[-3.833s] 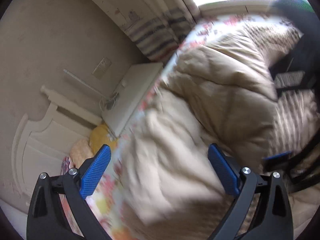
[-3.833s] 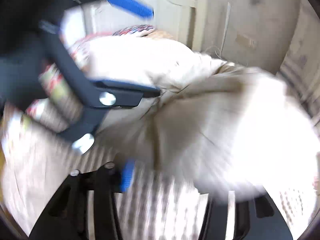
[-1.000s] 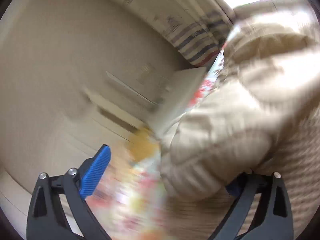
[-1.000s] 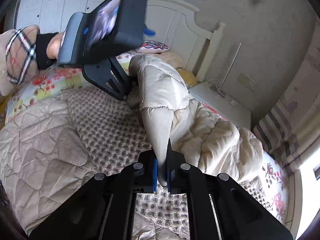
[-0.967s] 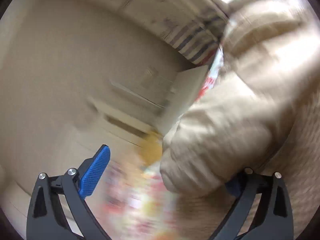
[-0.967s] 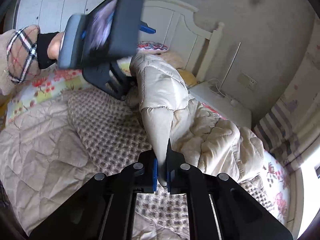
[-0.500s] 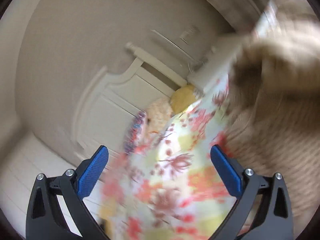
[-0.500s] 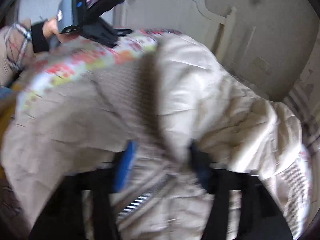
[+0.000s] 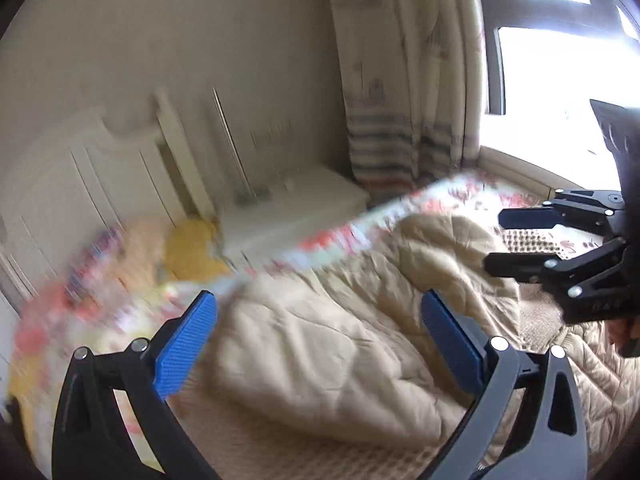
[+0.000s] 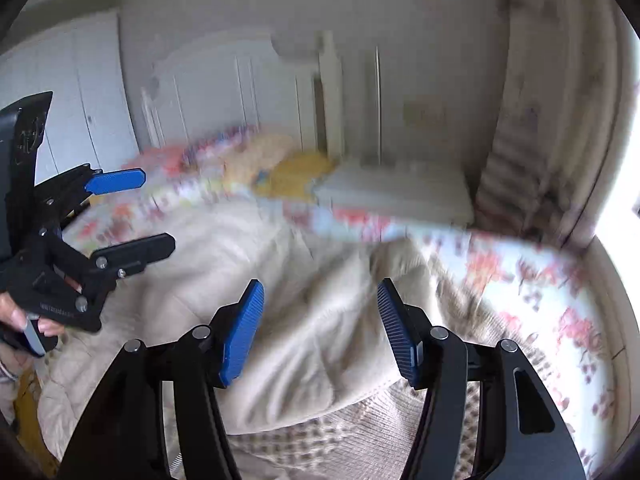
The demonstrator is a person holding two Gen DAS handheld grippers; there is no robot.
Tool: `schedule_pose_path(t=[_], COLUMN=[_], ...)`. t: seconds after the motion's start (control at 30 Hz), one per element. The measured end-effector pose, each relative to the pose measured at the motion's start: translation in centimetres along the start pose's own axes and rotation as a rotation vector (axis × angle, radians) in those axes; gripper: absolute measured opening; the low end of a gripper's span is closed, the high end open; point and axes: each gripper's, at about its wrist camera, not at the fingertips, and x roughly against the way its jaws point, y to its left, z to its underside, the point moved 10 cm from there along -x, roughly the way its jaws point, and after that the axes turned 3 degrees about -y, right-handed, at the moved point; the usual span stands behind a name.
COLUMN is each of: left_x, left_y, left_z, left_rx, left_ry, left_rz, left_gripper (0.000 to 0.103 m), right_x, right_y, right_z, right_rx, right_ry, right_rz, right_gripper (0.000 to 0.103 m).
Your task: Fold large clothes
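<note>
- In the left wrist view, the left gripper is standing with its jaws wide and nothing between them; a second ago the beige padded coat was bulging over its right pad, and now the coat is lying free on the bed, filling the lower middle of the frame.
- At the right edge of that view, the right gripper is hanging above the coat with its two black fingers apart.
- In the right wrist view, the left gripper is showing at the left edge, jaws spread, gripped by a hand at the lower left.
- At the bottom centre, the right gripper is closing its jaws slightly from a wider gap; a second ago they were pinched on the coat's sleeve, and now they are holding nothing, with the coat lying below.
- Small lettering on the black gripper bodies is too blurred to read.
</note>
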Motion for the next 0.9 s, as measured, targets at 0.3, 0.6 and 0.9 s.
schedule_pose_path(t=[0.3,0.6,0.9], left_x=[-6.4,-6.5,-5.7], left_y=[1.4,1.2,1.5], left_z=[12.5,12.6,12.3], left_rx=[0.182,0.175,0.168], left_ry=[0.182,0.161,0.162], left_rz=[0.065,0.044,0.029], left_gripper=[0.101,0.101,0.101], right_x=[-4.2,-4.3,-2.6], right_y=[-2.8,-2.6,-1.4], right_z=[8.4,8.8,-1.0], right_rx=[-0.075,-0.069,-0.014], right_ry=[0.124,0.126,-0.037], right_rz=[-0.060,-0.065,0.029], right_gripper=[0.056,0.056,0.055])
